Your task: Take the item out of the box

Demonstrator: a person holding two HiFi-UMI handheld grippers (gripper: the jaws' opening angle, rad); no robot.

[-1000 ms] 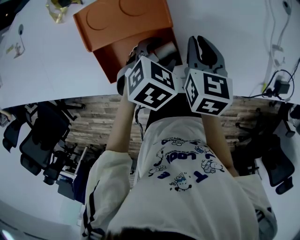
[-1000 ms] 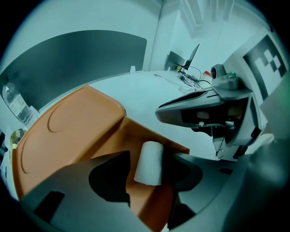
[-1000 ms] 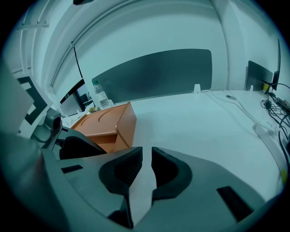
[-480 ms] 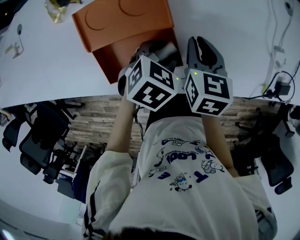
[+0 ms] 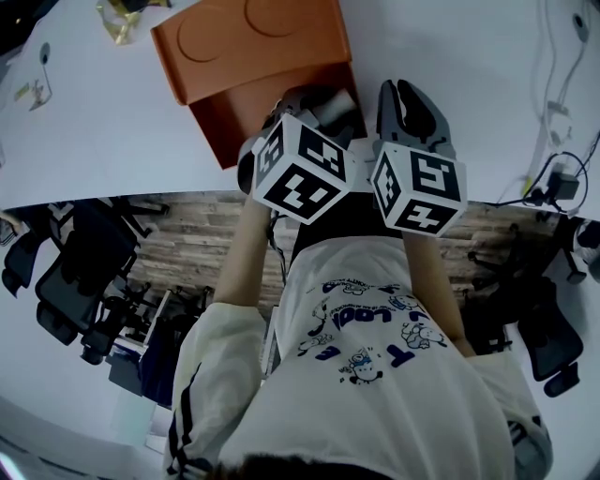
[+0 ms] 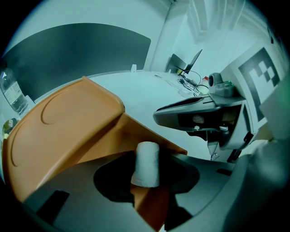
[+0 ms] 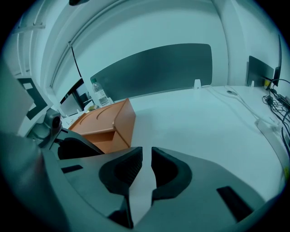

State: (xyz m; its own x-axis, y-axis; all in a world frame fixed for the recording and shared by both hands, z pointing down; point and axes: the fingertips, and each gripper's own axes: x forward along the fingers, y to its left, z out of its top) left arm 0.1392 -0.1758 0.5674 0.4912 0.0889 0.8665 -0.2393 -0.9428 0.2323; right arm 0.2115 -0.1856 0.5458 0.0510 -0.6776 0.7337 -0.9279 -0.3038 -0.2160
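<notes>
An orange box [image 5: 248, 42] with its lid raised lies on the white table [image 5: 469, 56]; it also shows in the left gripper view as the box [image 6: 68, 122]. My left gripper [image 5: 314, 101] reaches into the box's open front. Between its closing jaws stands a small white roll [image 6: 147, 163], touched on both sides by the left gripper [image 6: 147, 174], just above the box's orange edge. My right gripper [image 5: 412, 98] rests beside it on the table. In its own view the right gripper [image 7: 146, 163] shows only a thin slit, with nothing in it, and the box [image 7: 106, 124] at the left.
A water bottle [image 7: 96, 95] stands behind the box. Cables and a plug [image 5: 553, 169] lie at the table's right edge, and a gold wrapper [image 5: 117, 19] lies at the far left. Office chairs [image 5: 75, 281] stand below the table's near edge.
Both grippers stay in place at the box's front. The head view has shifted slightly.
</notes>
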